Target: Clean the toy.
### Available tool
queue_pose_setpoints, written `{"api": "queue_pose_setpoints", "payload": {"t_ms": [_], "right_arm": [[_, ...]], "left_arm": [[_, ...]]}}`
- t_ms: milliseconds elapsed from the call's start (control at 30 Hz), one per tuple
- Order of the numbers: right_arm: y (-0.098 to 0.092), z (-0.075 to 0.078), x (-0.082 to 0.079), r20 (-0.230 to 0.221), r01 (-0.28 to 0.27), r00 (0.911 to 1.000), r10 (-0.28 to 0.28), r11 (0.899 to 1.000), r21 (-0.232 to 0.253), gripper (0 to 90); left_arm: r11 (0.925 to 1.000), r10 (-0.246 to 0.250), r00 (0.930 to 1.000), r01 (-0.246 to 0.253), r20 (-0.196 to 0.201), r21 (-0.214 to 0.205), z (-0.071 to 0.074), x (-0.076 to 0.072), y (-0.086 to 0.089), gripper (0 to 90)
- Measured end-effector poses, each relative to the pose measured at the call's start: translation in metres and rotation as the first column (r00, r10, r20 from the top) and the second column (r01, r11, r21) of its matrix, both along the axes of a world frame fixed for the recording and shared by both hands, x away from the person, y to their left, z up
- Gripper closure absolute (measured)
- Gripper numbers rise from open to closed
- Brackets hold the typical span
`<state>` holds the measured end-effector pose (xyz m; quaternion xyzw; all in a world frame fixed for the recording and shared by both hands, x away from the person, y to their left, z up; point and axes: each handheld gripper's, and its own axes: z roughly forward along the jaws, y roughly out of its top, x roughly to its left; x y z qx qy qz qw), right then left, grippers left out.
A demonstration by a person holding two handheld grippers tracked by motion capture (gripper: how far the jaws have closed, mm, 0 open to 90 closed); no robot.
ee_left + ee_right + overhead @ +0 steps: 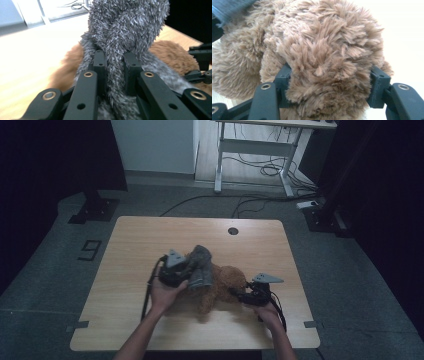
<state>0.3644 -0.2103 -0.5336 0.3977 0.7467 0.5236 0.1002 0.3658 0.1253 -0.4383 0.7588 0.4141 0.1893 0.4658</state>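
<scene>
Your left gripper [113, 62] was clamped on a fold of the grey fluffy cloth [125, 30]: its jaws stood close together with a thin rope of the fabric pinched between them, and the rest of the cloth bunched up above the tips. From the high view, that gripper [187, 270] sat near the middle of the worktop [145, 240], with your left hand [165, 292] behind it and the grey cloth [201, 267] draped over the left part of the brown plush [220, 287].

Your right gripper [332, 85] was clamped on the brown plush [319, 50], its jaws set fairly wide with a rounded lump of the fur squeezed between them and bulging out past both. In the high view that gripper [239, 293] met the plush at its right edge, your right hand [267, 312] low on the near side of the worktop.

The plush lay on the worktop between the two grippers, slightly to your side of centre, touching the grey cloth. A corner of that cloth [229, 8] also showed at the upper left of the right gripper view.
</scene>
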Motion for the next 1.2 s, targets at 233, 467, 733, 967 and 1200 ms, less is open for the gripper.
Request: {"api": "queue_pose_setpoints", "payload": {"t_ms": [233,467,733,967,1200], "right_arm": [[0.001,0.001,0.001,-0.002,0.008,1.0000,-0.008,1.000,0.003,37.9],[0.000,0.000,0.002,-0.005,0.009,0.9999,-0.009,1.000,0.010,37.9],[-0.002,-0.001,0.003,-0.012,0.015,0.9998,-0.015,1.000,0.014,37.9],[0.000,-0.001,0.003,-0.005,0.021,0.9998,-0.021,1.000,0.015,37.9],[-0.001,-0.001,0.002,-0.002,0.018,0.9998,-0.018,1.000,0.006,37.9]], "left_arm": [[0.9962,0.085,0.9957,-0.086,-0.037,-0.013,-0.019,0.001,0.044,75.8],[0.9903,0.129,0.9811,-0.135,-0.144,-0.034,-0.064,0.007,0.058,75.8],[0.9957,0.074,0.9972,-0.073,0.012,-0.058,-0.006,-0.008,0.037,75.9],[0.9938,-0.098,0.9916,0.102,0.084,-0.045,0.023,-0.024,-0.038,75.8],[0.9676,-0.252,0.9675,0.252,-0.019,0.012,0.002,-0.004,-0.151,75.8]]}}
